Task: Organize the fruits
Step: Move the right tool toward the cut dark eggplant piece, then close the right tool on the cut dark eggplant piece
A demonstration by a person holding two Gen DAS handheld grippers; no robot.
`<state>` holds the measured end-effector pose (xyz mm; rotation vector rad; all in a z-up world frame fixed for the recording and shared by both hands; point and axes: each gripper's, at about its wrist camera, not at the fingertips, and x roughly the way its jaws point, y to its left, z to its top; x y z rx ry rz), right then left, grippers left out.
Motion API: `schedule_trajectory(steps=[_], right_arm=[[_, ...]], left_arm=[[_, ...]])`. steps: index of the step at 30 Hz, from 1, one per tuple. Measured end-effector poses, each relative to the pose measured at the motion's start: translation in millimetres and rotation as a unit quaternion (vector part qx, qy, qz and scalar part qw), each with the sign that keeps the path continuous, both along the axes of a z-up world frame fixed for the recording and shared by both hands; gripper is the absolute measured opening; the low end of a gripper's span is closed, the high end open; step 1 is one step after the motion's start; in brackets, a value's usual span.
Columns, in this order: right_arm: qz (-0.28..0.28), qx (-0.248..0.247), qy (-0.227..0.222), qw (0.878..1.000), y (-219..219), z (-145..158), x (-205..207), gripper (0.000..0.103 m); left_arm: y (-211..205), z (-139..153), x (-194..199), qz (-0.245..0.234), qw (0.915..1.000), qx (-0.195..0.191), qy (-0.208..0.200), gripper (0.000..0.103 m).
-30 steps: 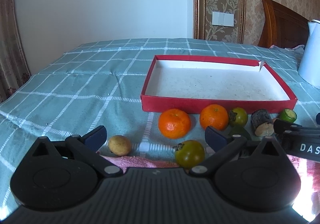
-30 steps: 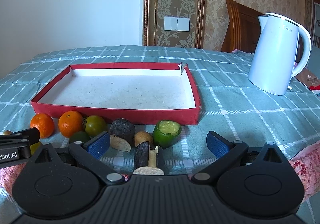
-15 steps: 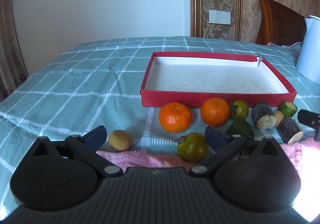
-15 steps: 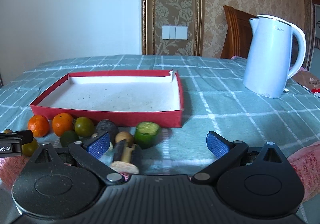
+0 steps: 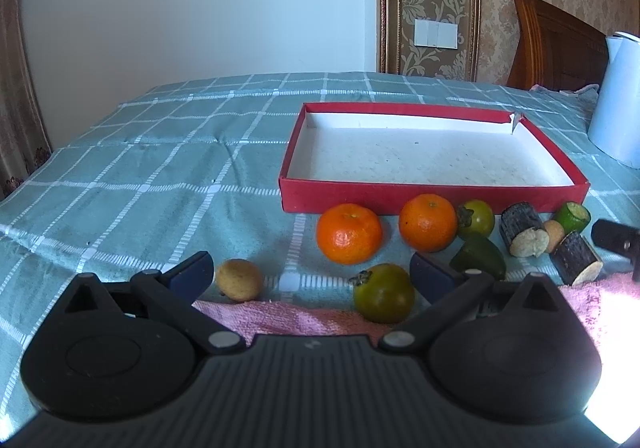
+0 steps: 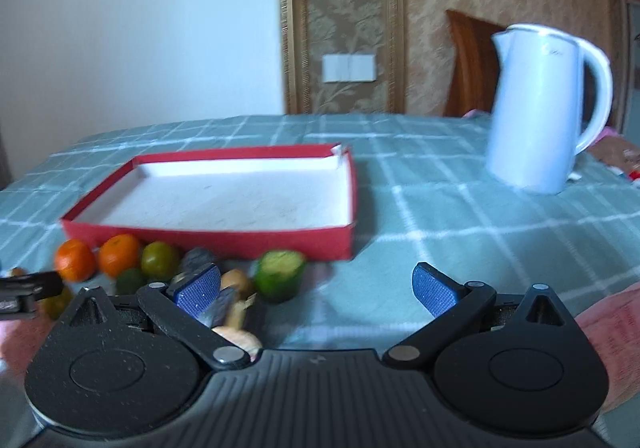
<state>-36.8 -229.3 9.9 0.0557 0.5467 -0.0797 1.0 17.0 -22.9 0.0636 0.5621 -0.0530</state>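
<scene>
Red tray (image 5: 432, 195) lies flat on the checked desk (image 5: 160, 176), long axis 9-to-3 in the left view. Fruit sits in a row at its near wall: two oranges (image 5: 349, 233), a green persimmon (image 5: 384, 293) toward 6. Left claw (image 5: 310, 274) spread wide, gripping nothing. Right claw (image 6: 316, 286) likewise spread, unloaded.

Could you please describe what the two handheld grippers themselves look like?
Both the left gripper and the right gripper share one build: a ribbed matte black body, two round black housings, silver pivot pins, and angled black fingers tipped with textured blue pads.
</scene>
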Motion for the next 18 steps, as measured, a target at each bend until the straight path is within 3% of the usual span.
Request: schedule_trajectory(steps=[5, 7, 9, 14, 18], right_arm=[[0.024, -0.005, -0.005, 1.0, 16, -1, -6, 0.102], [0.028, -0.007, 0.0, 1.0, 21, -2, -4, 0.098], [0.031, -0.002, 0.014, 0.999, 24, -4, 0, 0.086], [0.036, -0.009, 0.036, 0.999, 32, -10, 7, 0.083], [0.038, -0.018, 0.044, 0.998, 36, -10, 10, 0.062]], left_arm=[[1, 0, -1, 0.0, 1.0, -0.001, 0.001, 0.103], [1, 0, -1, -0.001, 1.0, -0.002, 0.002, 0.103], [2, 0, -1, -0.002, 1.0, -0.004, 0.003, 0.103], [4, 1, -1, -0.002, 1.0, -0.008, 0.004, 0.103], [6, 1, -2, -0.002, 0.9999, -0.013, 0.006, 0.103]])
